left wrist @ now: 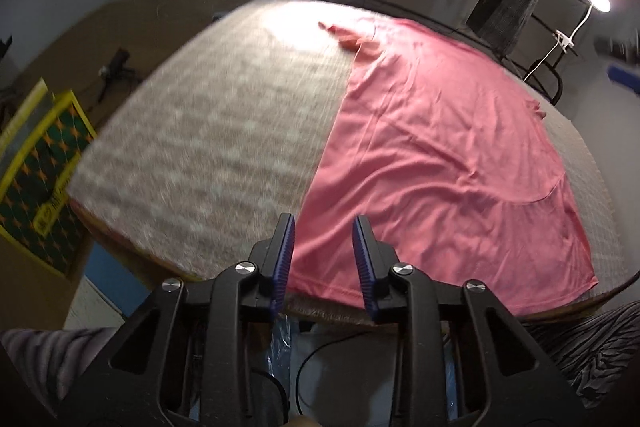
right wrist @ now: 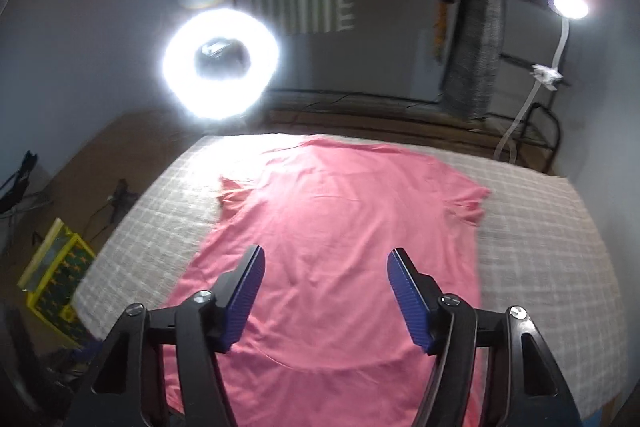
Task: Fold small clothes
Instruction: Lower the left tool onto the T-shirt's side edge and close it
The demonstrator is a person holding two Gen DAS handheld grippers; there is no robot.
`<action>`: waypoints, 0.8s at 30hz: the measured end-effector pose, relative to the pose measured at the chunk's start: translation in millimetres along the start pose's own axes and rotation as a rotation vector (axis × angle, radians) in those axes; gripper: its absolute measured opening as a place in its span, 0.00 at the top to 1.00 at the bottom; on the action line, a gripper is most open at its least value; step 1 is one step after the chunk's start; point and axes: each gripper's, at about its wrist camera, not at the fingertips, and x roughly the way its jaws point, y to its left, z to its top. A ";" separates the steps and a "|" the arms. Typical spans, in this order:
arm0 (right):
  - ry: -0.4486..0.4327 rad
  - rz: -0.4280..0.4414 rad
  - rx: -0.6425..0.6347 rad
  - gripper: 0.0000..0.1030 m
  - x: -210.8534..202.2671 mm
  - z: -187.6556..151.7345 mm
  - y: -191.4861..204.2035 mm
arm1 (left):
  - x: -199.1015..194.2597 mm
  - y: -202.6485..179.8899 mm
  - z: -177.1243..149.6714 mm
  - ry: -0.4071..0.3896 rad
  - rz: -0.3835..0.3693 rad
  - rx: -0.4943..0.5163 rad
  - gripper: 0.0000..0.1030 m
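Left wrist view is showing the left gripper (left wrist: 323, 227) hovering, jaws parted and empty, over the near hem corner of the pink shirt (left wrist: 432, 147) lying flat on the checked table (left wrist: 208, 131), while the right gripper (right wrist: 326, 263) is hanging unclenched above mid-shirt, risking a single-layer pinch or dragging wrinkles.

Open checked cloth (left wrist: 208, 131) left of shirt (left wrist: 432, 163).
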 end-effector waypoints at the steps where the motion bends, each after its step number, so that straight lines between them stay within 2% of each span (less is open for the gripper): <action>1: 0.010 0.020 0.000 0.37 6.6 4.9 4.3 | 6.3 3.0 -3.2 0.014 -0.002 -0.010 0.72; 9: 0.068 0.187 -0.062 0.39 61.0 45.6 52.5 | 38.2 26.7 -14.1 0.069 0.025 -0.069 0.73; 13: 0.117 0.247 -0.064 0.39 99.2 64.9 76.3 | 49.0 32.5 -19.2 0.097 0.010 -0.082 0.73; 16: 0.159 0.276 -0.065 0.39 131.0 76.2 93.5 | 50.8 28.9 -19.9 0.075 0.011 -0.057 0.73; 18: 0.178 0.285 -0.066 0.39 152.7 82.0 101.5 | 52.2 27.4 -18.9 0.068 -0.004 -0.052 0.83; 19: 0.195 0.285 -0.071 0.39 165.2 84.0 108.1 | 53.0 27.1 -18.1 0.070 -0.017 -0.053 0.95; 24: 0.254 0.282 -0.111 0.39 226.9 93.8 140.1 | 55.7 30.4 -16.1 0.081 -0.108 -0.104 0.99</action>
